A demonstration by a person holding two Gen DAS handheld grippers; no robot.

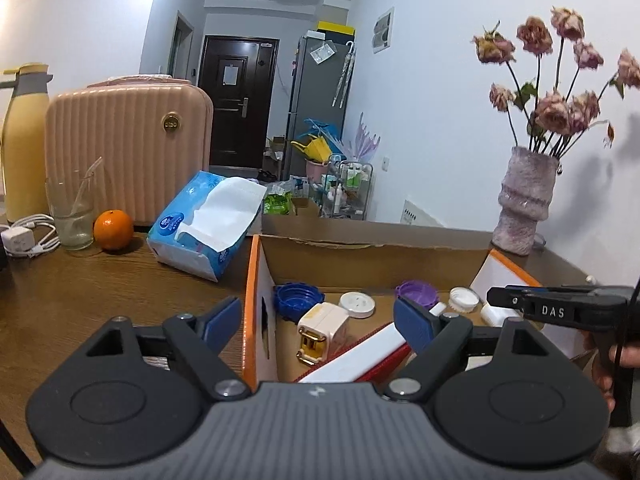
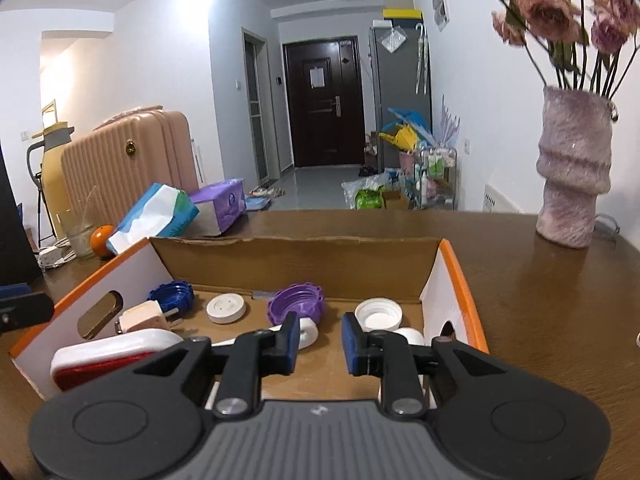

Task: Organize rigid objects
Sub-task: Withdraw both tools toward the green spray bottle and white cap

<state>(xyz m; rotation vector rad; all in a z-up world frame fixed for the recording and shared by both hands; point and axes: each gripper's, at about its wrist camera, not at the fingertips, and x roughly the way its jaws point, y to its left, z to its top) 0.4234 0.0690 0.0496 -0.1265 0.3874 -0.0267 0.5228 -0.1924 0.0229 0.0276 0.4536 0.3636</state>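
Note:
An open cardboard box (image 1: 256, 320) (image 2: 456, 280) with orange-edged white sides stands on the wooden table. Lying in it are a blue cap (image 1: 296, 300) (image 2: 172, 296), a cream plug adapter (image 1: 324, 332) (image 2: 142, 318), a white round disc (image 1: 356, 305) (image 2: 226, 308), a purple cap (image 1: 416, 294) (image 2: 296, 304), a white cap (image 1: 464, 299) (image 2: 378, 314) and a red-and-white flat case (image 1: 360, 356) (image 2: 108, 356). My left gripper (image 1: 318, 322) is open wide, astride the box's left wall and holding nothing. My right gripper (image 2: 320, 342) (image 1: 500, 298) hovers over the box floor, jaws slightly apart, with a small white cylinder (image 2: 310, 332) just beyond its left finger.
A purple vase of dried flowers (image 1: 524, 208) (image 2: 576, 176) stands at the table's right rear. Left of the box lie a blue tissue pack (image 1: 208, 224), an orange (image 1: 113, 230), a glass (image 1: 74, 216) and a white charger (image 1: 18, 238). A pink suitcase (image 1: 128, 152) stands behind them.

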